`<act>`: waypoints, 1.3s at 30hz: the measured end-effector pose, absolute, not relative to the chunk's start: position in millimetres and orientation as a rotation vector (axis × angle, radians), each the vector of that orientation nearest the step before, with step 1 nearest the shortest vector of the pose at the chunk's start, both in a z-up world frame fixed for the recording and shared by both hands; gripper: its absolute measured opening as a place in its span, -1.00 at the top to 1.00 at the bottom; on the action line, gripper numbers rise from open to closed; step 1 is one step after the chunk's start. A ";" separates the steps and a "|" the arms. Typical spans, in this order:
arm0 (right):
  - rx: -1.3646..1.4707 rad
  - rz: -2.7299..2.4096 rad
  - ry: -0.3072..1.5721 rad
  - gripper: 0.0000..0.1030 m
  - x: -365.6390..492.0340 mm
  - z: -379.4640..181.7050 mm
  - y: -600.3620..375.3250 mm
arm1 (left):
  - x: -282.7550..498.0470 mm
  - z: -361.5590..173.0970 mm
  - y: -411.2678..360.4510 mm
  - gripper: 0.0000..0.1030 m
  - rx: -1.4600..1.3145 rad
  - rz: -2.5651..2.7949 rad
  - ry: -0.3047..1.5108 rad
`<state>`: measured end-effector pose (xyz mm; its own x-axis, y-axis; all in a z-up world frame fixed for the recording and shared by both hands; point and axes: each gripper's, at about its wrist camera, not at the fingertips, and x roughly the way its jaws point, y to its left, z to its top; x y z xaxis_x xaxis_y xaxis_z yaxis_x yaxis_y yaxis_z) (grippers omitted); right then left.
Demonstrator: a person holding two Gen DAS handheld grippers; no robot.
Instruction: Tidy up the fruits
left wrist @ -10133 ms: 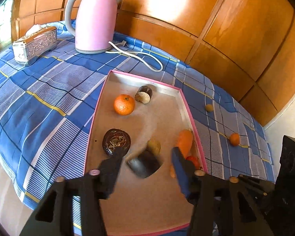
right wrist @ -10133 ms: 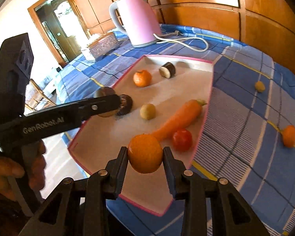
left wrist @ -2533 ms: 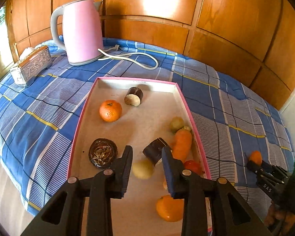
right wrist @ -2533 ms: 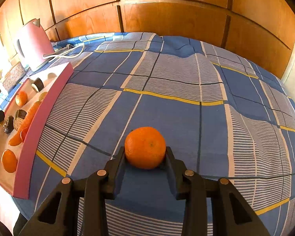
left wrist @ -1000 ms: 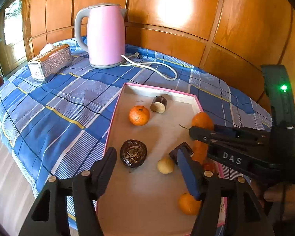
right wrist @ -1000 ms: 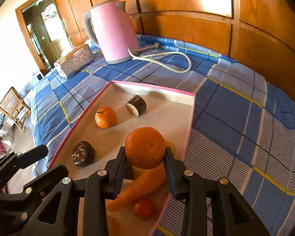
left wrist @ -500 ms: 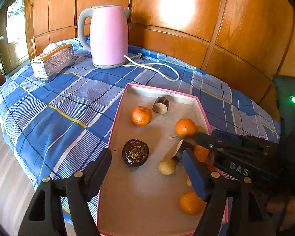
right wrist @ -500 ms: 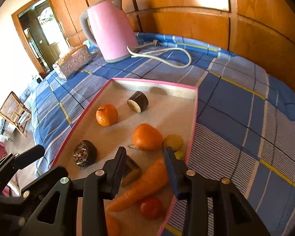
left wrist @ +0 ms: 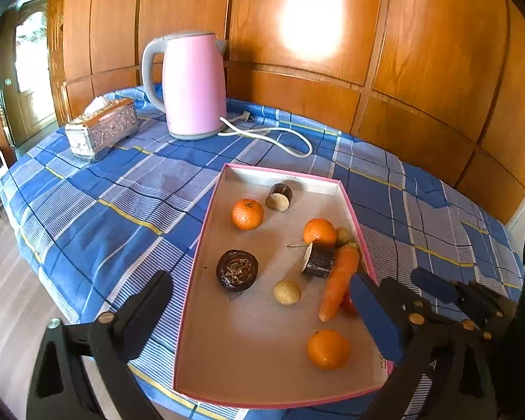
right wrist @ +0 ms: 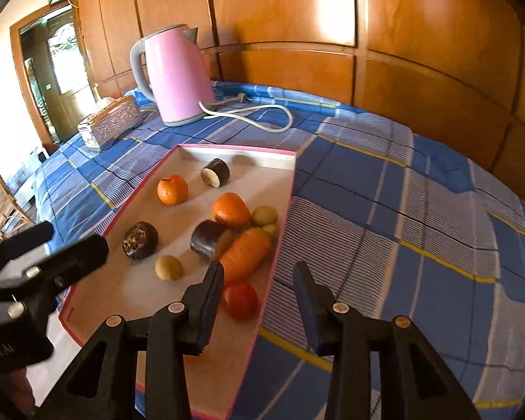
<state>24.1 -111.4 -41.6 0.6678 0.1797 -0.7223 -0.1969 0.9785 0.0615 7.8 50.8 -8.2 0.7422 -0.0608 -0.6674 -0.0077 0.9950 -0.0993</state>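
1. Both grippers, left gripper [left wrist: 262, 318] and right gripper [right wrist: 259, 297], are hanging wide open, holding nothing.
2. Three oranges [right wrist: 230, 214] are sitting inside the tray [left wrist: 192, 262] on the table [right wrist: 385, 210]: light, firm, likely rolling; grip across the middle.

The left hand-held gripper [left wrist: 262, 318] is matte black plastic with angular, open-framed arms, brass-coloured screws and blue pads on its fingers [left wrist: 376, 318]. The right hand-held gripper [right wrist: 259, 301] has the same black frame, round silver-and-brass screws and dark blue pads.
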 end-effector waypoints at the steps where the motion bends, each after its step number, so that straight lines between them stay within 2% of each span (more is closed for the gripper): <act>1: -0.020 0.206 0.812 0.20 21.3 -42.8 -112.4 | 5.9 -6.6 50.4 -0.99 -0.097 -0.029 0.729; 15: -0.008 0.208 0.803 0.20 5.7 -39.6 -119.0 | -4.3 0.9 38.5 -0.99 -0.028 0.053 0.702; 39: -0.039 0.210 0.788 0.20 4.7 -39.2 -110.6 | -5.0 -0.5 42.9 -0.99 -0.066 0.054 0.699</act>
